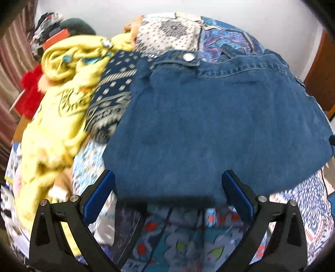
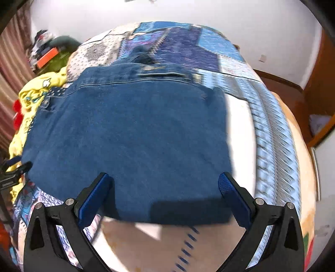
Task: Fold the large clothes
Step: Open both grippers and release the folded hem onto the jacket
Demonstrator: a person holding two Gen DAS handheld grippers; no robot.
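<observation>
Left wrist view shows folded denim jeans [image 1: 219,117], thick and squarish, lying flat on the patchwork bedspread [image 1: 178,236] beside crumpled yellow cloth [image 1: 60,117], both the left gripper [image 1: 168,188] and right gripper [image 2: 165,190] with ribbed blue jaws wide, empty.

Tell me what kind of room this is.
Most likely a bedroom at home. A patterned bedspread covers a wide bed, folded jeans and a yellow garment lie on it, and striped curtains hang beside a plain white wall.

A white wall [image 2: 188,12] backs the bed, striped curtain [image 1: 10,62] left, perhaps a wooden door [image 2: 320,73] right.
</observation>
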